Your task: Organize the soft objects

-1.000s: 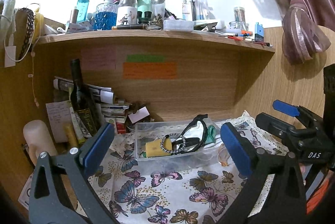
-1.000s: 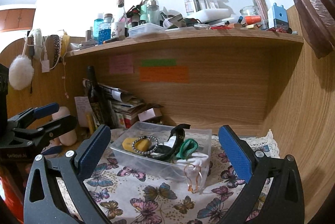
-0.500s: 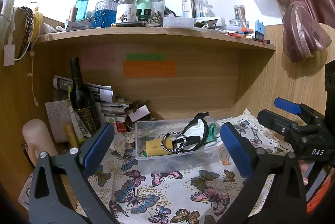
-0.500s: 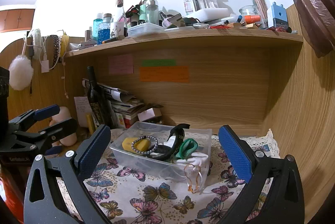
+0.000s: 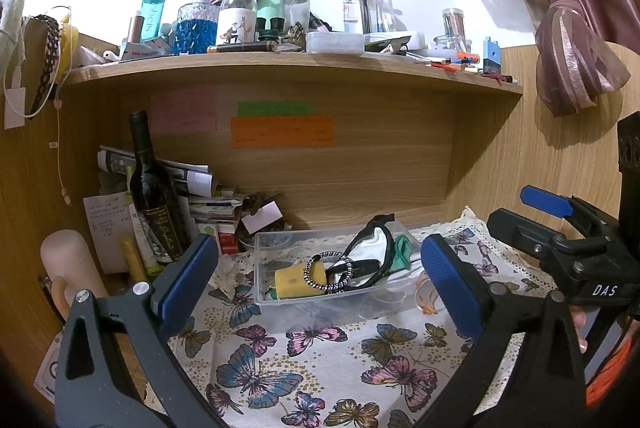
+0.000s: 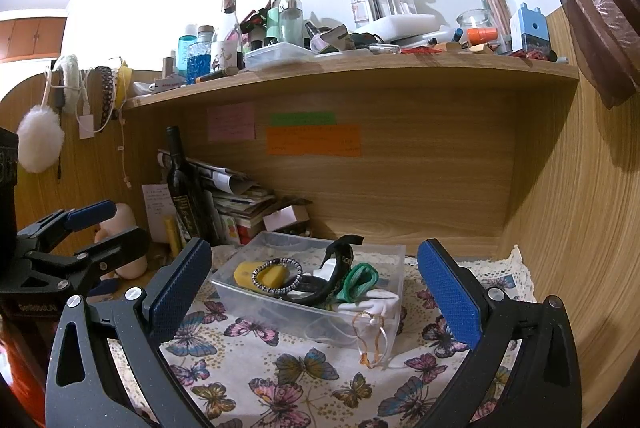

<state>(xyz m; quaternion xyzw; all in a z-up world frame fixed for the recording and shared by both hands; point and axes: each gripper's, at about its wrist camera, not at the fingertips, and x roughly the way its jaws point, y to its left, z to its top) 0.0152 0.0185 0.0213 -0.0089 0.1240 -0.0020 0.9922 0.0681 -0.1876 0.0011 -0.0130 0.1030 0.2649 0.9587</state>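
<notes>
A clear plastic box [image 5: 272,302] [image 6: 396,260] stands on a butterfly-print cloth [image 5: 304,364] [image 6: 248,368]. In it lie a yellow sponge [image 5: 290,282] [image 6: 244,272], a black-and-white braided hair tie [image 5: 326,266] [image 6: 276,262], black straps [image 5: 376,228] [image 6: 340,260], a green band [image 6: 360,278] and white fabric [image 6: 376,300]. A thin orange cord [image 6: 370,344] hangs over the box's near right corner. My left gripper [image 5: 316,284] is open and empty in front of the box. My right gripper [image 6: 314,292] is open and empty, also short of it.
A dark wine bottle [image 5: 152,195], stacked papers [image 5: 208,207] and a pale cylinder [image 5: 66,260] crowd the back left. A wooden shelf [image 5: 280,63] full of bottles hangs overhead. A wooden wall [image 6: 580,228] closes the right side. A curtain [image 5: 568,39] hangs at upper right.
Both grippers have drifted back a little from the box and stayed open. Nothing in the box has moved.
</notes>
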